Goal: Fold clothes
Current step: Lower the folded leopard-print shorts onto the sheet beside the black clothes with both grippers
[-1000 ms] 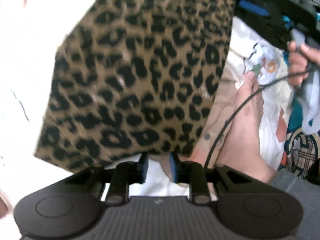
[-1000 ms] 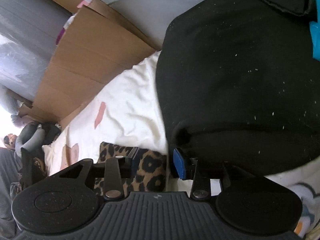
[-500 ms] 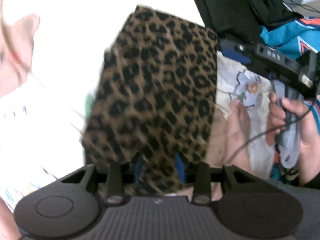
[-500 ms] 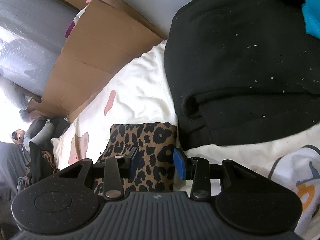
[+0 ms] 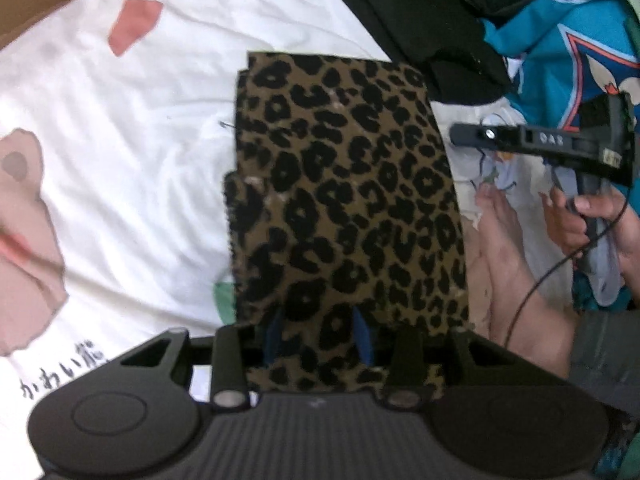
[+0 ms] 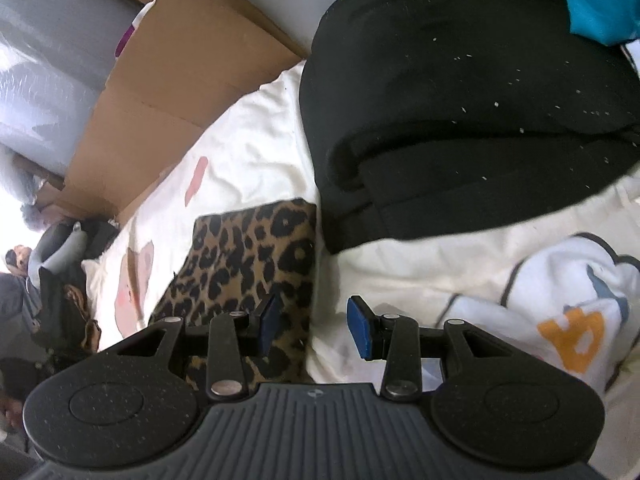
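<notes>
**Folded leopard-print garment at release**

The leopard-print garment (image 5: 344, 208) lies folded flat on the white printed sheet (image 5: 120, 128), extending ahead of the left gripper (image 5: 318, 334); its near edge sits between the part-open jaws, and whether the pads press it cannot be told. The right gripper (image 6: 316, 330), part open, holds nothing; the garment's long edge lies under its left jaw, the black folded pile (image 6: 460, 120) ahead. The cloth looks light, soft and limp, best taken at a corner or folded edge. A second ago the left jaws were narrower and the garment filled the view at a slant; now it lies squared.
</notes>
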The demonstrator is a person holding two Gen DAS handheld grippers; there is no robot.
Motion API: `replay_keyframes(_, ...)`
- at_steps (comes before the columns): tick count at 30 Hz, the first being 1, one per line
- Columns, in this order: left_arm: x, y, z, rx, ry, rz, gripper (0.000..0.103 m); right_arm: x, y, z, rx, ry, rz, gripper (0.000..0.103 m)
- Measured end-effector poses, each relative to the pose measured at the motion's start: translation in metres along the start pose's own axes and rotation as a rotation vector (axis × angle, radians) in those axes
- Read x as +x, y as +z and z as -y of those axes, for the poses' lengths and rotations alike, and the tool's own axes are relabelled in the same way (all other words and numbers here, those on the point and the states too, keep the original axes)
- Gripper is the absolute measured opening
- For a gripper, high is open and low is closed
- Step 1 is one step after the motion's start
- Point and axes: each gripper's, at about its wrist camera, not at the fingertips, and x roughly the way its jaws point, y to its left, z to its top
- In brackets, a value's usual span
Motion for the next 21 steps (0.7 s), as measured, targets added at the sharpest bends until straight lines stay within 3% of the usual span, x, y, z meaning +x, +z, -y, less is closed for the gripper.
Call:
replay_keyframes(5, -0.012, -0.005, -0.007, -0.015, -0.059, 0.031, 0.043, -0.001, -0.009, 0.003, 0.032, -0.001, -0.022, 0.043)
replay_keyframes(10, -0.014, -0.018, -0.018, -0.125, -0.142, 0.041, 0.043, 0.004, -0.014, -0.004, 0.025, 0.024, -0.081, 0.043)
replay_keyframes(12, -0.013, -0.022, -0.018, -0.103, -0.148, 0.061, 0.043, 0.007, -0.014, -0.004, 0.028, 0.015, -0.097, 0.043)
replay_keyframes(16, -0.01, -0.022, -0.029, -0.162, -0.239, 0.091, 0.042, 0.011, -0.013, -0.005, 0.036, 0.002, -0.119, 0.043)
replay_keyframes(21, -0.012, -0.015, -0.045, -0.248, -0.362, 0.114, 0.03, 0.015, -0.01, -0.007, 0.038, -0.008, -0.127, 0.044)
